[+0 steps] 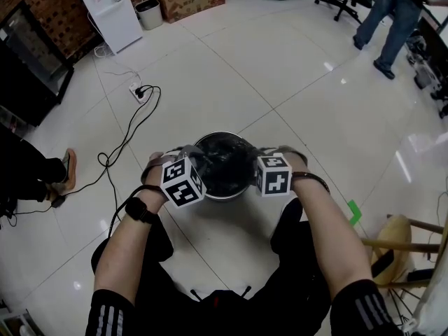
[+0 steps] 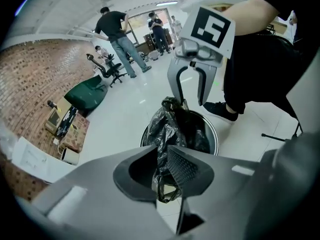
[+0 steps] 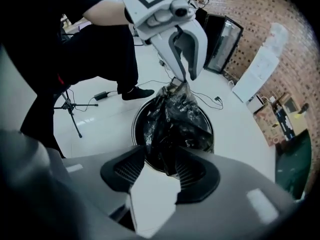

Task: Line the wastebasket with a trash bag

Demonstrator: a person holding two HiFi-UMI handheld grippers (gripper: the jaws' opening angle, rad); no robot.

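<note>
Staring straight down at a round metal wastebasket (image 1: 222,196) parked on the white tile floor (image 1: 280,75), right in front of the knees. Black trash bag (image 1: 225,165) stuffed down inside, all crumpled and shiny, not spread over the rim yet. Got the left claw (image 2: 162,171) at the left side of the rim, clenched on a bunched-up strip of the bag, with the plastic squeezed tight between the pads and drawn up out of the basket in a little peak. Got the right claw (image 3: 154,173) on the opposite side of the rim, tips angled down, spread wide and released, with bare floor visible through the gap and the wrinkled bag just beyond the tips. Can't tell whether the plastic brushes a pad there. Out toward the floor's far left: a power strip (image 1: 138,92) with a black cable (image 1: 119,152) snaking back. Wooden stool (image 1: 395,233) at the right edge, and a person (image 1: 392,19) in jeans way back at the far right corner.
</note>
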